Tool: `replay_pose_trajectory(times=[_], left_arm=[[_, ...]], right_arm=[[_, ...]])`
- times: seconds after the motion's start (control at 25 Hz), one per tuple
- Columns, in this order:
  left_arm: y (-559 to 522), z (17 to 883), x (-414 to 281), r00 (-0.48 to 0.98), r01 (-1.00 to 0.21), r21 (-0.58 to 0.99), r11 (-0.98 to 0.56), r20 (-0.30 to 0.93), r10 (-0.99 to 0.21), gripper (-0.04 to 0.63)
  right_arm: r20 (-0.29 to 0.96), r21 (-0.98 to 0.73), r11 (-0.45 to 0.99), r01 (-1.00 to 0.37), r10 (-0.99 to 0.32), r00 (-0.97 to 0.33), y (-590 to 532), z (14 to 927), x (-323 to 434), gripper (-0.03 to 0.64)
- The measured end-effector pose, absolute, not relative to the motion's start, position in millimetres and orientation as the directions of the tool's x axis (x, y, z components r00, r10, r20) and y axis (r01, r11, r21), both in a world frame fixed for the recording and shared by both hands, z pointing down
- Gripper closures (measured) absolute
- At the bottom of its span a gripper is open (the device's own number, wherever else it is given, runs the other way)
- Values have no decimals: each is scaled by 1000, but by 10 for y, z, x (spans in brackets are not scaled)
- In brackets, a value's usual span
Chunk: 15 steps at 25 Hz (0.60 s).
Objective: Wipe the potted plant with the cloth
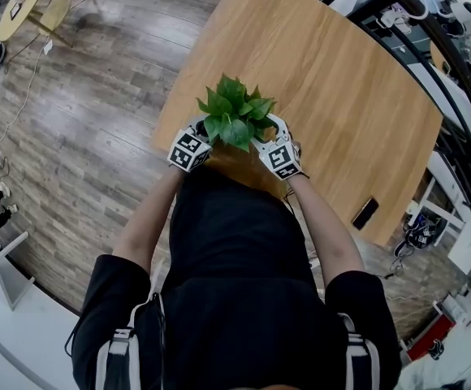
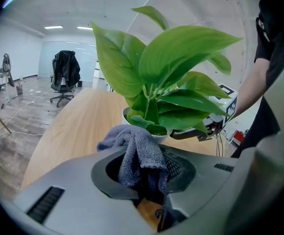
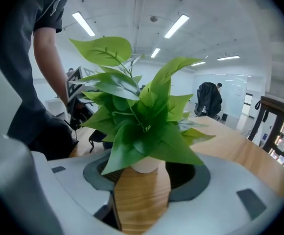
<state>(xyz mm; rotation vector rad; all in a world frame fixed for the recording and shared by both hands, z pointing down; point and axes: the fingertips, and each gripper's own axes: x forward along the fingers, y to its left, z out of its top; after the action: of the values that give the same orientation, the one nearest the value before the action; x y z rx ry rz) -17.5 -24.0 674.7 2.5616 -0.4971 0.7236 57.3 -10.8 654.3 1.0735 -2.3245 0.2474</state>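
My left tool is clenched on the cloth, right tool open. I'd steady the pot and wipe the plant gently.

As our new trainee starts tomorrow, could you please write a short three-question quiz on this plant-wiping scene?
1. True or false: the left tool is empty.
2. The jaws of the right tool are apart. What stands right in front of them? A) the potted plant B) a mug C) a keyboard
3. Fill in: the plant stands on a wooden ____.

Key:
1. False; it is shut on the grey cloth.
2. A.
3. table.
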Motion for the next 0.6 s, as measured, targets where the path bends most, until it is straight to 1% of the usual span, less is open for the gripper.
replay_pose_trajectory(times=[0.2, 0.36, 0.6], left_arm=[[-64, 6722, -154, 813, -429, 329, -841, 547, -200, 482], [-132, 6696, -172, 814, -451, 346, -823, 536, -221, 482], [-312, 6721, -299, 799, -489, 336, -805, 543, -259, 483]], right_arm=[[559, 72, 652, -755, -653, -511, -115, 6542, 544, 374], [555, 79, 656, -751, -655, -514, -71, 6533, 498, 374], [542, 13, 708, -707, -599, -590, 127, 6519, 335, 374]])
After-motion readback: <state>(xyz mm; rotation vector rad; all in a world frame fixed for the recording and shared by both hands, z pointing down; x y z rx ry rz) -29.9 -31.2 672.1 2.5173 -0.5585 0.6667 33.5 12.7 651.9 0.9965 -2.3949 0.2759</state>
